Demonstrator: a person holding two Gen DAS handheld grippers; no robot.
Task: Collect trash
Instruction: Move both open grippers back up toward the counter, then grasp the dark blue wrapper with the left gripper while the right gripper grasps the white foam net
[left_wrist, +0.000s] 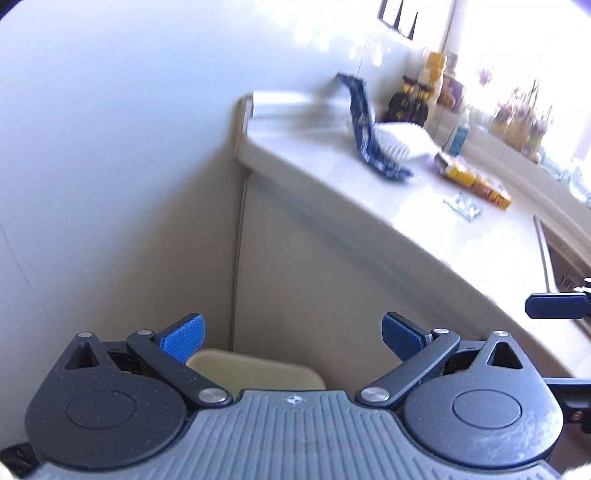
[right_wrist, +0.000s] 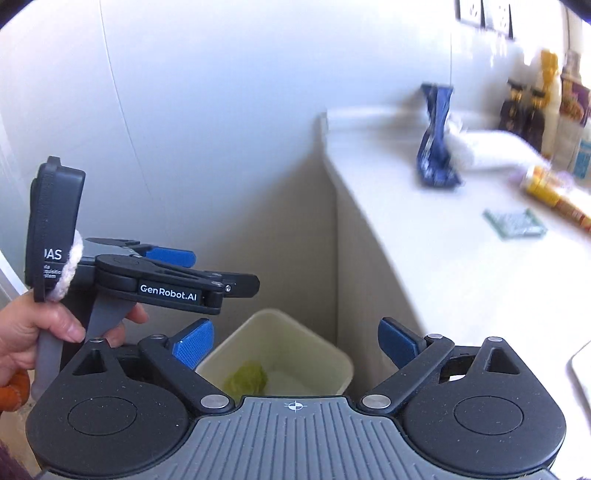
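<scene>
A cream trash bin stands on the floor beside the counter; green and white trash lies inside. Its rim also shows in the left wrist view. My right gripper is open and empty just above the bin. My left gripper is open and empty, also above the bin; it shows in the right wrist view to the left. On the counter lie a crumpled blue wrapper, a small clear wrapper, a white fluted paper and a yellow package.
Bottles and jars stand at the back of the counter against the wall. A sink edge lies at the right. A white wall rises on the left, close to the bin. The cabinet side stands behind the bin.
</scene>
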